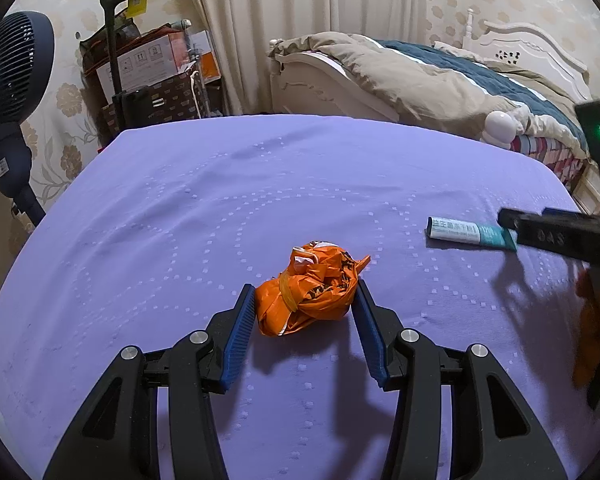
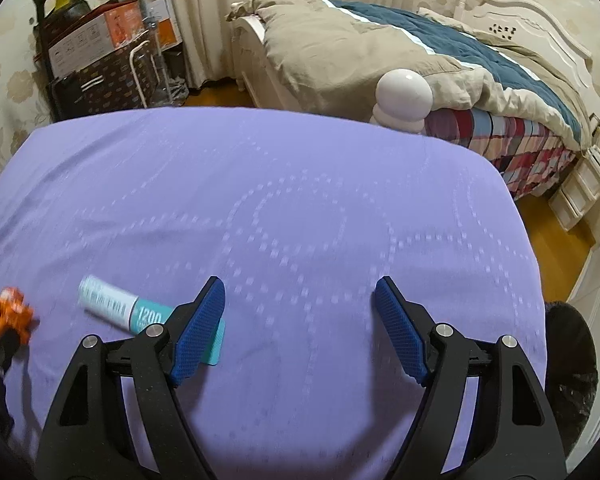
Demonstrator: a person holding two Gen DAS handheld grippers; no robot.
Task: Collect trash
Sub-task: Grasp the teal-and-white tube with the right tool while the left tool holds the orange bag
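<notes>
Orange crumpled plastic bag, balled up and tied with a band (image 1: pixel 312 288), sits between the blue ribbed pads of the left gripper (image 1: pixel 305 296), and both pads look pressed against its sides, so I read that claw as clenched on the wad over the purple dotted cloth covering the table (image 1: pixel 180 216). Off to its right lies the teal-and-white paper packet with printed lettering (image 1: pixel 470 233), flat on the cloth, with the right gripper (image 2: pixel 300 300) hanging above and beside it, jaws spread wide and nothing between them. In the right wrist view the packet (image 2: pixel 116 306) lies to the left of the left-hand pad, partly tucked under it, not in the gap. To do this well, I'd say slide the right claw sideways until the packet is centred, then come down low, since it's thin and flat and may slip. The orange wad is soft, so a firm squeeze should hold it
</notes>
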